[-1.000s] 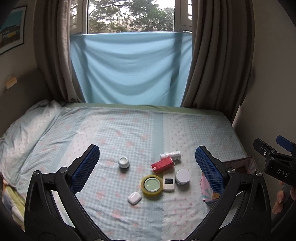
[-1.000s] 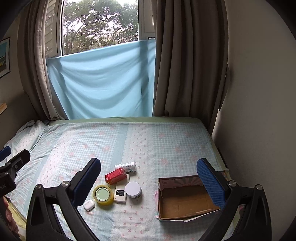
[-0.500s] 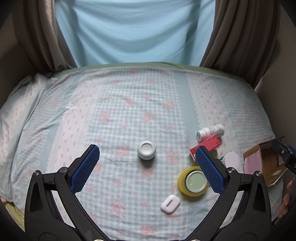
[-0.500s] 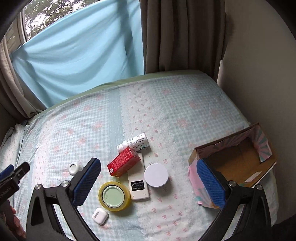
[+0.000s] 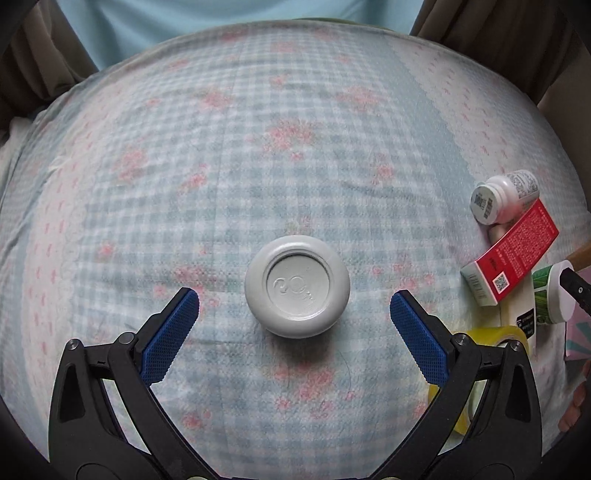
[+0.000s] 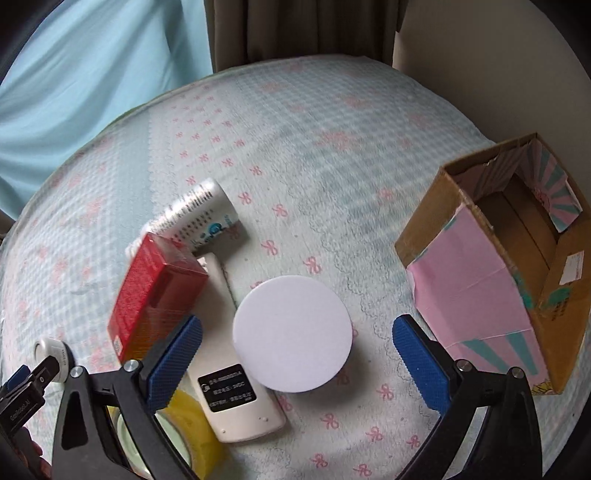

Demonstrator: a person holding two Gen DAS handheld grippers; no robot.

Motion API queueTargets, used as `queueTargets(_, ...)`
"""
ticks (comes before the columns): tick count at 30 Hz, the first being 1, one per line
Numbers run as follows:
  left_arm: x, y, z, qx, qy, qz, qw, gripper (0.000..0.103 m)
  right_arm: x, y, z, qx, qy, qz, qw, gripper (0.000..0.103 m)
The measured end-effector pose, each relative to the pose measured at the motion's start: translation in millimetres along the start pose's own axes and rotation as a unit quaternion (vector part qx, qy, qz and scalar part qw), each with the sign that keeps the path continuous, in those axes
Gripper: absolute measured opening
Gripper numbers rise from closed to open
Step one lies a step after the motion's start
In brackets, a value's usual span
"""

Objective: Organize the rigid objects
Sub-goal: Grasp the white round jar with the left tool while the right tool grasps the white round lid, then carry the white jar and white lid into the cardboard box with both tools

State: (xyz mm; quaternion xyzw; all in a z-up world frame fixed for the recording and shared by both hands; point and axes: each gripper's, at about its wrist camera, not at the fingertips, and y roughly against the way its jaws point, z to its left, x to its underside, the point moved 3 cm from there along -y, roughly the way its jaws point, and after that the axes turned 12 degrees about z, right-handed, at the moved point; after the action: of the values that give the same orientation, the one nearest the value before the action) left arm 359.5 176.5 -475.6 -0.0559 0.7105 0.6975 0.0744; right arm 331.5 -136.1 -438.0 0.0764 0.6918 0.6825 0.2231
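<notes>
Two hand-held grippers gape wide: left hand-held gripper [image 5: 294,306] straddles a small grey round plastic jar [image 5: 297,286], likely light, rigid and slippery; pinch its rim at 3 and 9 o'clock.

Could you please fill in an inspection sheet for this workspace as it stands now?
Surface: bed sheet, checked with pink flowers.
Job's things: grey jar alone; white lid, remote, red box, bottle and tape clustered; open carton on its side.
Clutter: nothing seen.
Tongs: left tongs open, straddling the grey jar; right tongs open, straddling the white lid.
Cables: nothing seen.
Surroundings: blue cloth, brown curtain, wall.
</notes>
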Motion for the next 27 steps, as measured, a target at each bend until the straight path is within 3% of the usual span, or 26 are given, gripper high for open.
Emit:
queueTargets(6,-4.9,-22.0,5.7,0.000,0.010,0.025,0.9996,0.093,-5.7,-28.1,-3.6,0.001,-0.020,0.041,0.999,0.087)
queueTargets(9,-8.4,-28.0,6.4,0.001,0.010,0.029,0.9995,0.080,-9.6,-35.7,-3.3,0.001,-0.028,0.053,0.998,0.083)
queueTargets(11,-10.5,-30.2,5.5,-0.004,0.007,0.027,0.9996,0.075,-10.9,-40.3,-4.9,-0.007,-0.035,0.060,0.998,0.074)
queueTargets(15,-13.6,-29.3,1.8,-0.002,-0.003,0.009,1.0000,0.053,-9.4,-41.7,-4.9,-0.017,-0.043,0.060,0.997,0.070)
queueTargets(18,-13.7,-28.1,-4.3,-0.019,-0.015,0.003,0.9997,0.053,-13.2,-44.1,-2.0,-0.014,-0.042,0.059,0.997,0.069)
queueTargets(27,-15.2,-24.8,-7.3,-0.017,-0.015,-0.008,0.9997,0.053,-13.9,-44.2,0.6,-0.011,-0.040,0.051,0.998,0.069)
